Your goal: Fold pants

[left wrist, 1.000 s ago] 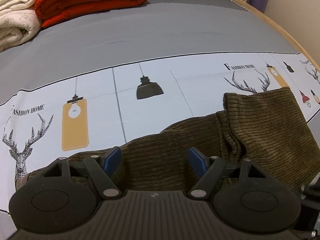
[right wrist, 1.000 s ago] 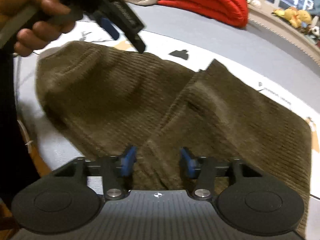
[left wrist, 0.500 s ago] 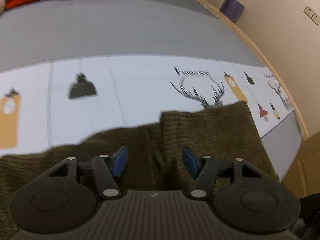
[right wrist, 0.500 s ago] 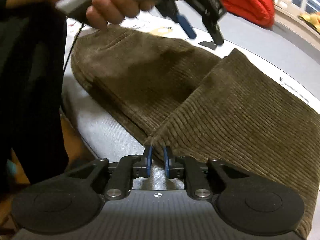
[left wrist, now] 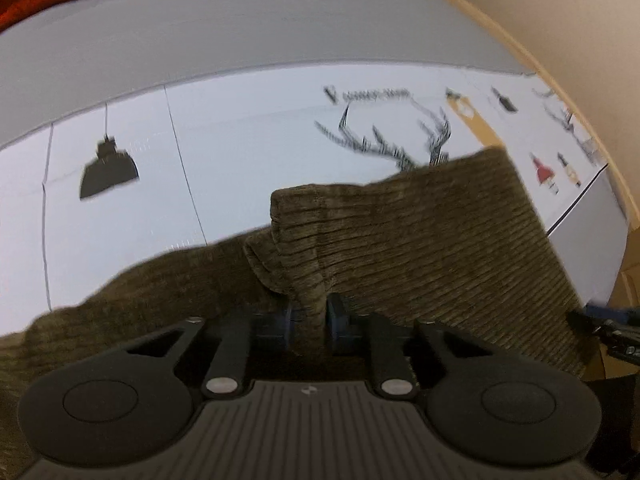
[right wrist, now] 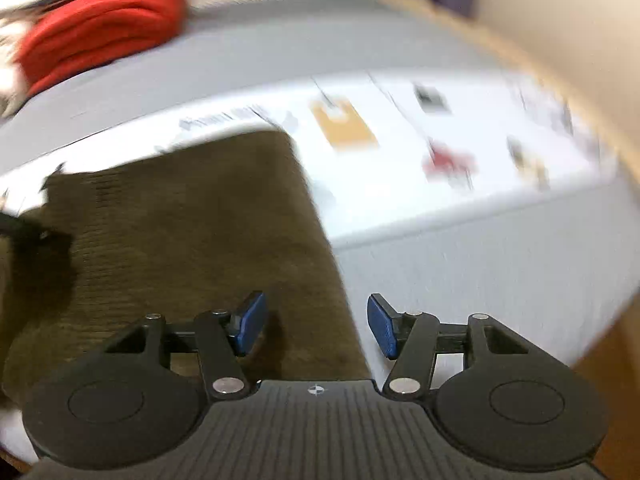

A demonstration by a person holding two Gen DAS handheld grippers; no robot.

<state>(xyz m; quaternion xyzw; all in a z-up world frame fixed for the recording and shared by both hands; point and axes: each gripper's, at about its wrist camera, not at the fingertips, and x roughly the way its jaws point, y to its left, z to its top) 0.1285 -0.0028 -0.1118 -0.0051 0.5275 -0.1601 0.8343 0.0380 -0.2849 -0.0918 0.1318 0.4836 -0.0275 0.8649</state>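
- One pair of brown corduroy pants lies on the bed, across the white band of a printed bedspread with deer and lamp motifs.
- Two grippers are at work, one in each hand.
- The left gripper has just been closing; its blue pads now pinch a raised ridge of the corduroy that stands up between them, near the middle of the garment.
- The right gripper has just been opening; its two blue pads stand wide apart with nothing clamped. The right-hand edge of the pants runs down between them: the left pad is over the cloth, the right pad over the pale bedspread.
- One folded red blanket sits well apart at the far side of the bed; the right wrist view is blurred.
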